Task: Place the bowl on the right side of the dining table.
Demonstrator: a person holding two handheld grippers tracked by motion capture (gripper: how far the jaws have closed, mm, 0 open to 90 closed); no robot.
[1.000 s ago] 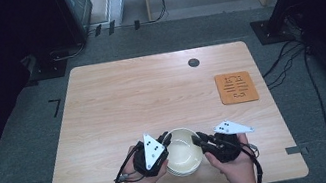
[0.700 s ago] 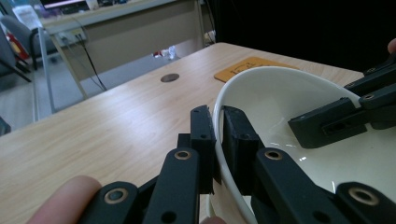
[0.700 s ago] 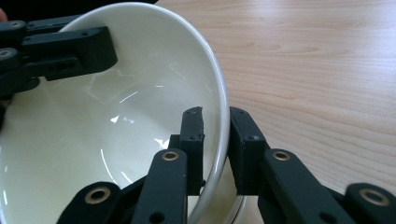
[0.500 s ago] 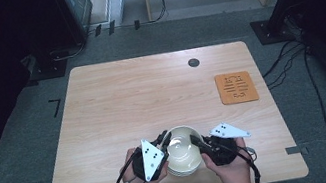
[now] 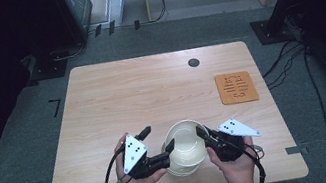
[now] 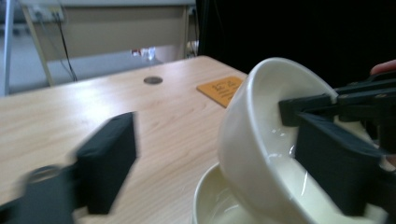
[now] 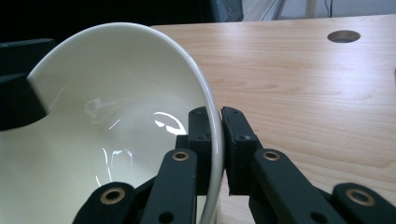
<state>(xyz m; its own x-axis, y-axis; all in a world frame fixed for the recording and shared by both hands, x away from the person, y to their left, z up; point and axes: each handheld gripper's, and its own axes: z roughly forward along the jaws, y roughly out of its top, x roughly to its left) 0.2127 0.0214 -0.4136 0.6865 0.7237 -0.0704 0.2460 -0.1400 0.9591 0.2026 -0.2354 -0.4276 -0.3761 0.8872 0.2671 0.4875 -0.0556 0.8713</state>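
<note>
We pinch rim of upper glossy cream ceramic bowl (image 7: 116, 140) in right claw (image 7: 214, 140), tilting it off lower cream bowl (image 6: 219, 200) near counter's (image 5: 151, 93) front edge; left claw (image 5: 159, 140) has just been opening, nothing gripped, freeing bowl for separation.

Cream-white bowl (image 5: 186, 140), orange coaster (image 5: 236, 87) with perhaps dark markings, pale woodgrain table (image 5: 150, 88).

Table (image 5: 152, 98) evenly lit from overhead, wood bright and readable; the room around it drops to near black on both sides and at top right. Shadows under the hands are soft and short. High view sharp, slight softness overall. Left gripper view: near jaw at lower left smeared and out of focus, upper bowl (image 6: 261, 140) rim sharp, background mildly soft. Right gripper view crisp on the jaws; white glare streaks inside the bowl, dark upper left corner.
</note>
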